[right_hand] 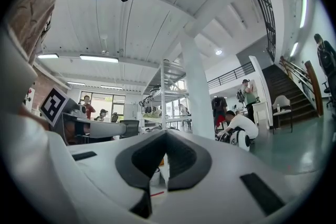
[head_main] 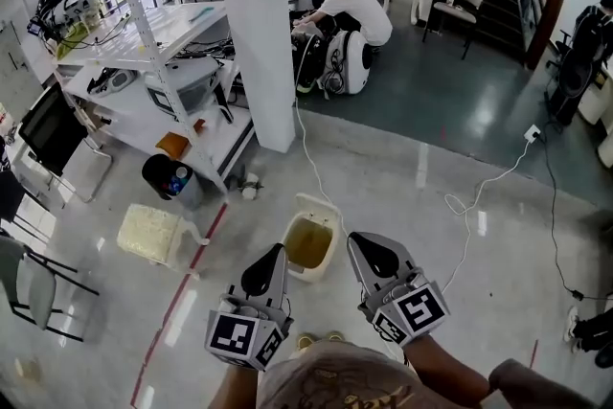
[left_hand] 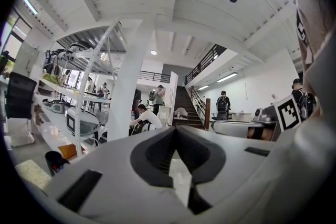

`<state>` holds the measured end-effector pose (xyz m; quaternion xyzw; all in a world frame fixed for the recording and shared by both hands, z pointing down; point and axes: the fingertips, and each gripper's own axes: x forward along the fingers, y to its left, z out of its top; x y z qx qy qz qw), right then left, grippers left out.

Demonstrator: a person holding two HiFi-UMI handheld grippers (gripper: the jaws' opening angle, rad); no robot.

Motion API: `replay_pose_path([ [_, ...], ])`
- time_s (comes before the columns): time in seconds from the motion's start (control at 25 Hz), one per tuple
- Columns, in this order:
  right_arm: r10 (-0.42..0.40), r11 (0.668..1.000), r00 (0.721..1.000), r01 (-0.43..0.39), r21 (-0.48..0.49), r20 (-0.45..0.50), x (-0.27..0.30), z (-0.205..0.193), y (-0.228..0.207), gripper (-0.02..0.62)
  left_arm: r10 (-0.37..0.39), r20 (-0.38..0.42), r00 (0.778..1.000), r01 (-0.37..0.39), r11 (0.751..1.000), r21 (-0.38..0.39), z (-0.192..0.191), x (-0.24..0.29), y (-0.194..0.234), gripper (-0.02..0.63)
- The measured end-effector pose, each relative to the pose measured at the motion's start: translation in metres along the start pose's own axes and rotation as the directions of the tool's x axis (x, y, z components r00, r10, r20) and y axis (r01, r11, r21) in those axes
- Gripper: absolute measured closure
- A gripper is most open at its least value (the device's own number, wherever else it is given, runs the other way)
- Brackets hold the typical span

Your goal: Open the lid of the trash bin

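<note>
Floor [head_main: 431, 235] holds the trash bin [head_main: 308, 246], lid [head_main: 308, 203] raised, near your left claw [head_main: 276, 250] and right claw [head_main: 354, 238], both closed, empty.

Bright, even light from ceiling strip lights [right_hand: 100, 59] and tall windows [right_hand: 113, 104] fills the hall. The polished floor [head_main: 383, 177] carries pale glare streaks. Both gripper views bulge fisheye-fashion, with black corners.

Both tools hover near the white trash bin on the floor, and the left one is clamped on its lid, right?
No. The left tool grips nothing: the left gripper view shows its jaws together and empty. It and the right tool do hover near the white trash bin.
</note>
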<state>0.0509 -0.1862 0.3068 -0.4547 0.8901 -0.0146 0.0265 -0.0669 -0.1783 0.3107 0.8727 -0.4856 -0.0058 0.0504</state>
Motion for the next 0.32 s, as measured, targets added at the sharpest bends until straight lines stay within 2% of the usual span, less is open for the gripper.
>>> replay_pose_path([
  [0.32, 0.0, 1.0, 1.0, 0.0, 0.012, 0.001, -0.006, 0.001, -0.014, 0.568, 0.007, 0.02, 1.0, -0.007, 1.0, -0.008, 0.004, 0.012, -0.011, 0.609],
])
